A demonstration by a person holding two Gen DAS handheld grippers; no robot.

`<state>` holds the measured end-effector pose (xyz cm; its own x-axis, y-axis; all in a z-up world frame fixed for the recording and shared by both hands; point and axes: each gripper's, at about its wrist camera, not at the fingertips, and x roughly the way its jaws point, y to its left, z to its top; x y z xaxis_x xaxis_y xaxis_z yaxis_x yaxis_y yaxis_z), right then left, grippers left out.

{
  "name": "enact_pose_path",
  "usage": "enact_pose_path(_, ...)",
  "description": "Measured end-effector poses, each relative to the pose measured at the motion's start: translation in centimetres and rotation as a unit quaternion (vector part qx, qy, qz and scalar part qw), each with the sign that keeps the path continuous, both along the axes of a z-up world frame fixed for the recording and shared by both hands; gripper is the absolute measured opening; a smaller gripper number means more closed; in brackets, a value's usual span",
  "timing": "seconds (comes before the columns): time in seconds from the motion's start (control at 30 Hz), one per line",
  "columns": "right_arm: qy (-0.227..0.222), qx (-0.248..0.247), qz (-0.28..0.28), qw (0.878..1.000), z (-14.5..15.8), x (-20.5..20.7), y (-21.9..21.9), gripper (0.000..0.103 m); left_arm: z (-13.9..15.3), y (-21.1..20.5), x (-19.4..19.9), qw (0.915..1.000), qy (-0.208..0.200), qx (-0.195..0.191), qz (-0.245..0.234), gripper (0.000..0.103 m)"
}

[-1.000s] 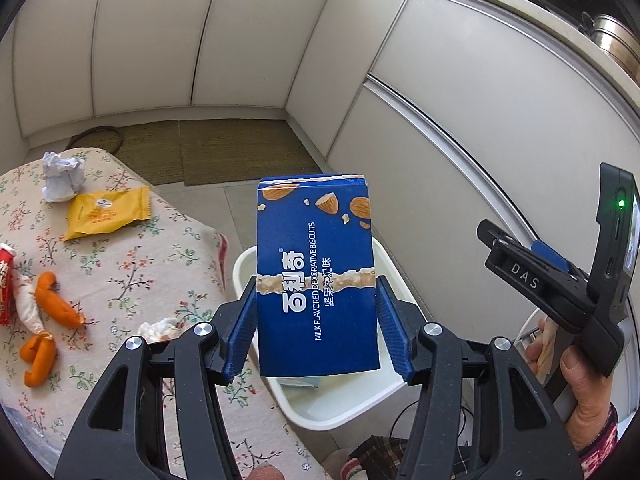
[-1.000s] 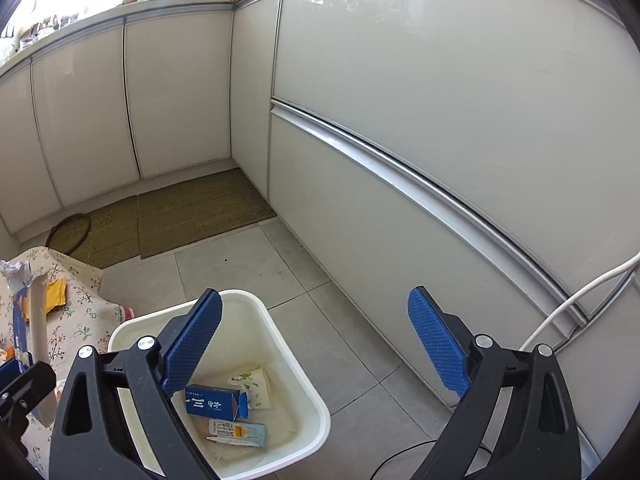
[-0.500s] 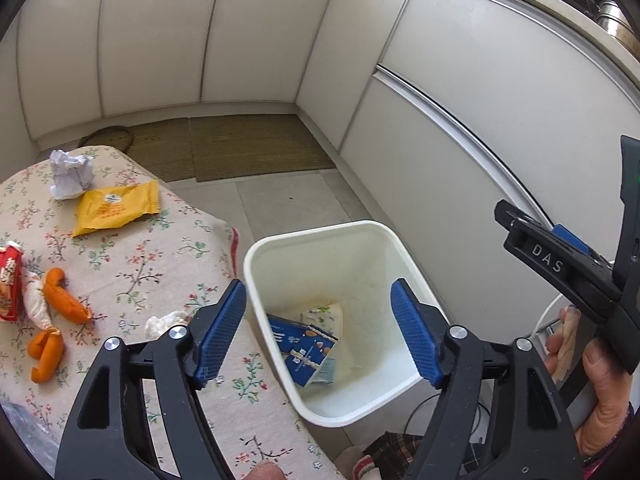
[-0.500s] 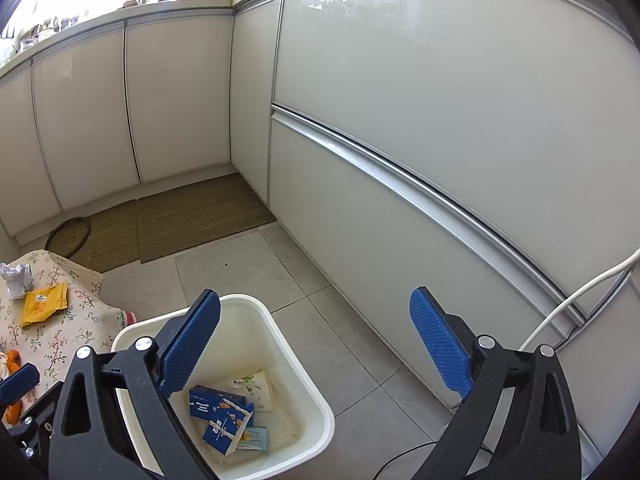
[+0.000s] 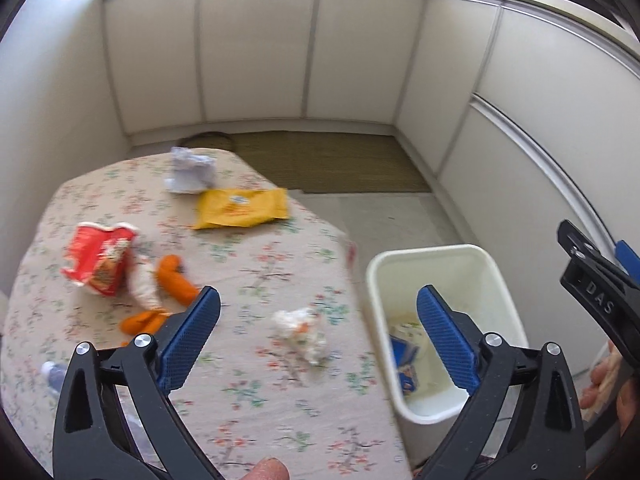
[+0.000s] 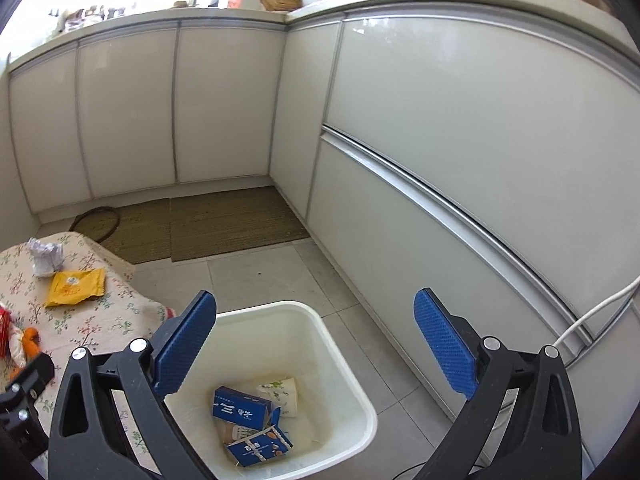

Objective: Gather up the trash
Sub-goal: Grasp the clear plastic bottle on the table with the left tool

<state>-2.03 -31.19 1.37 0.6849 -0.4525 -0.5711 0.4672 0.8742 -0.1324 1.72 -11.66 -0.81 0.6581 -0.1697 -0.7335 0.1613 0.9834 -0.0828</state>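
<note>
My left gripper (image 5: 318, 296) hangs over the floral table (image 5: 260, 260), its jaws opening with nothing between them. On the cloth lie a crumpled tissue (image 5: 300, 332), orange peels (image 5: 176, 280), a red packet (image 5: 100, 260), a yellow packet (image 5: 240, 208) and crumpled white paper (image 5: 190, 172). The white bin (image 5: 440, 250) stands on the floor right of the table. My right gripper (image 6: 316, 296) hovers above the bin (image 6: 280, 308), jaws opening and empty. Inside the bin lie the blue biscuit box (image 6: 260, 446), a second blue box (image 6: 240, 406) and a pale carton (image 6: 282, 394).
White cabinets wall in the back and right side. Woven mats (image 6: 232, 224) cover the floor beyond the bin, with a dark ring (image 6: 96, 220) beside them. A white cable (image 6: 592, 312) runs down the right cabinet. A person's hand (image 5: 604, 380) holds the right gripper's handle.
The blue biscuit box left my left gripper and fell into the bin. The left jaws spread wide and the left view swung left over the table. The right view shifted slightly left.
</note>
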Motion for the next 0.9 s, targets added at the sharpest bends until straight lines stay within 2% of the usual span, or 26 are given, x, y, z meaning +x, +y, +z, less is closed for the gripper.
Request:
enact_pose_path(0.17,0.01,-0.004,0.043,0.999,-0.2,0.9,3.4,0.096,-0.7,4.1,-0.1,0.9959,0.016,0.036,0.082,0.096)
enact_pose_path(0.43,0.021,-0.017,0.112,0.993,-0.3,1.9,9.6,0.096,-1.7,10.9,-0.6,0.9837,0.046,0.045,0.168,0.096)
enact_pose_path(0.53,0.028,-0.023,0.135,0.99,-0.6,2.4,11.8,0.096,-2.0,13.5,-1.3,0.9757,0.053,0.042,0.209,0.096)
enact_pose_path(0.63,0.035,-0.029,0.155,0.987,-0.9,2.7,14.0,0.096,-2.6,16.6,-2.0,0.9621,0.069,0.02,0.263,0.096)
enact_pose_path(0.77,0.041,-0.039,0.179,0.982,-1.2,2.9,16.8,0.096,-4.2,21.0,-2.8,0.9305,0.11,-0.034,0.347,0.096)
enact_pose_path(0.9,0.051,-0.052,0.196,0.978,-1.9,3.1,18.6,0.096,-6.6,23.4,-3.0,0.9059,0.172,-0.1,0.374,0.096)
